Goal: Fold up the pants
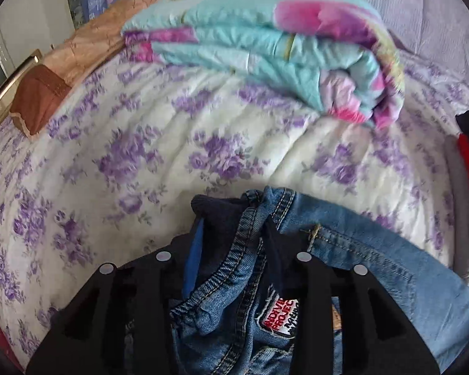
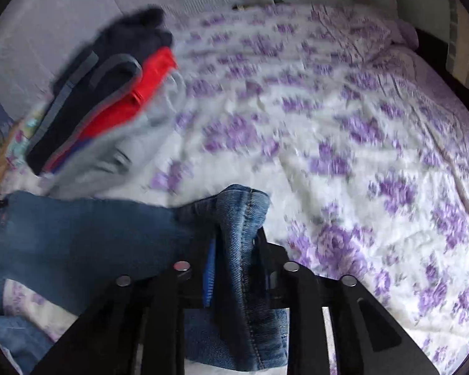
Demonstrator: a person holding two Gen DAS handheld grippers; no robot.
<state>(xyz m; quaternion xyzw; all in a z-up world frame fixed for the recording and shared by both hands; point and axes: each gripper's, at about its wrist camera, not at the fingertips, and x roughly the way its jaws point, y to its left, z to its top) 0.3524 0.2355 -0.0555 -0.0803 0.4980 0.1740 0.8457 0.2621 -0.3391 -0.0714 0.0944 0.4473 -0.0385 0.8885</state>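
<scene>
Both grippers grasp the jeans (image 1: 375,259) above the flowered bed (image 1: 140,131): the left gripper (image 1: 234,250) clenches the waistband at lower centre, the right gripper (image 2: 234,259) a denim fold, the cloth stretched lengthwise between them.

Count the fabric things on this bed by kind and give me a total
Blue denim pants: 1
Rolled teal and pink floral quilt: 1
Stack of folded dark, red and grey clothes: 1
White bedspread with purple flowers: 1
Total: 4
</scene>
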